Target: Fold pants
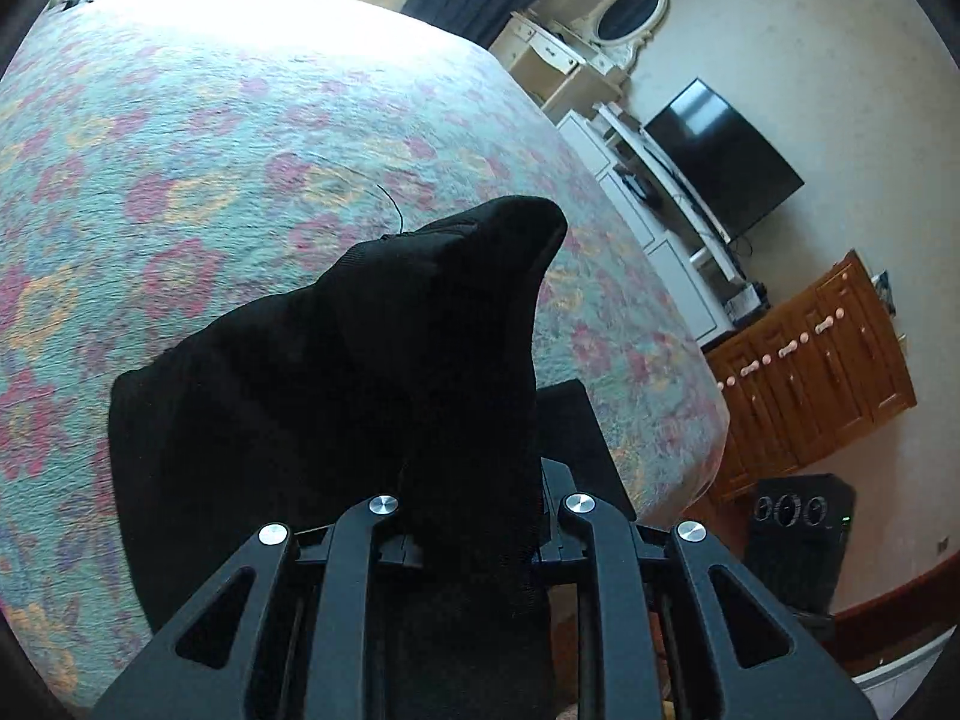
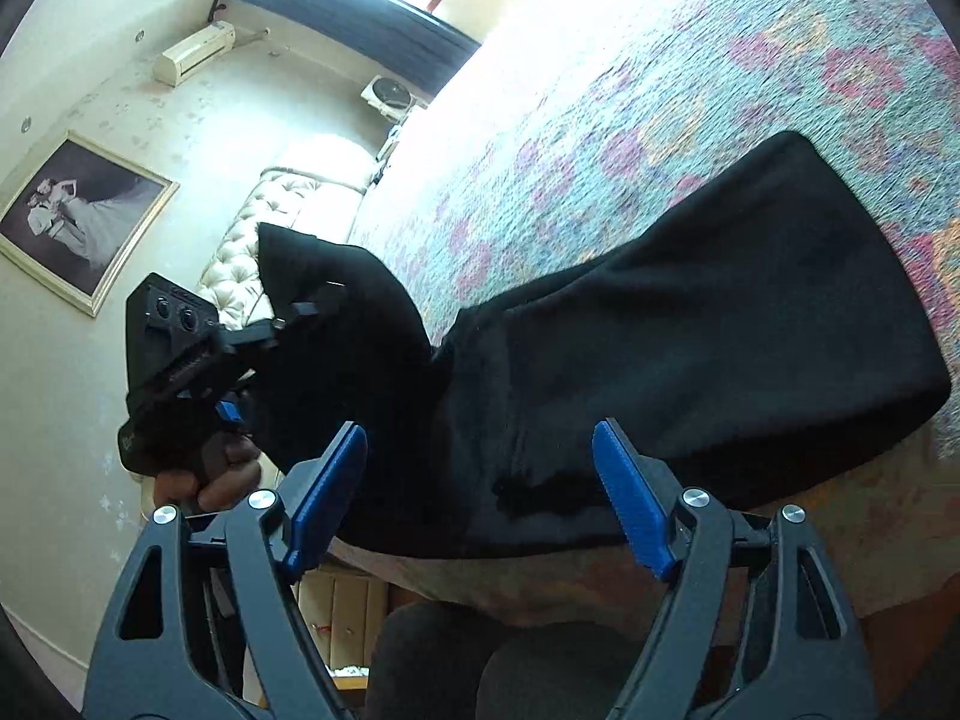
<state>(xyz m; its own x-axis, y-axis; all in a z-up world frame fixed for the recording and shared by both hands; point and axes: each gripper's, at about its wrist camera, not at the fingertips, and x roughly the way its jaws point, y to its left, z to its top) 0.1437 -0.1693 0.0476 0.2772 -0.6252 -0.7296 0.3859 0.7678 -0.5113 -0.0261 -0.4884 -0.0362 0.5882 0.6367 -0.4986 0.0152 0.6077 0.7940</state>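
Black pants (image 2: 690,348) lie on a bed with a floral cover (image 2: 660,120), near its front edge. My left gripper (image 1: 474,516) is shut on a corner of the pants (image 1: 372,360) and lifts it off the bed. It also shows in the right wrist view (image 2: 312,306), at the left end of the pants. My right gripper (image 2: 480,498) is open, its blue pads (image 2: 630,498) spread wide just in front of the pants' near edge, touching nothing.
The floral cover (image 1: 210,150) stretches away behind the pants. A white unit with a TV (image 1: 720,162), a wooden dresser (image 1: 822,372) and a speaker (image 1: 798,534) stand right of the bed. A tufted headboard (image 2: 270,228) lies past the bed's left end.
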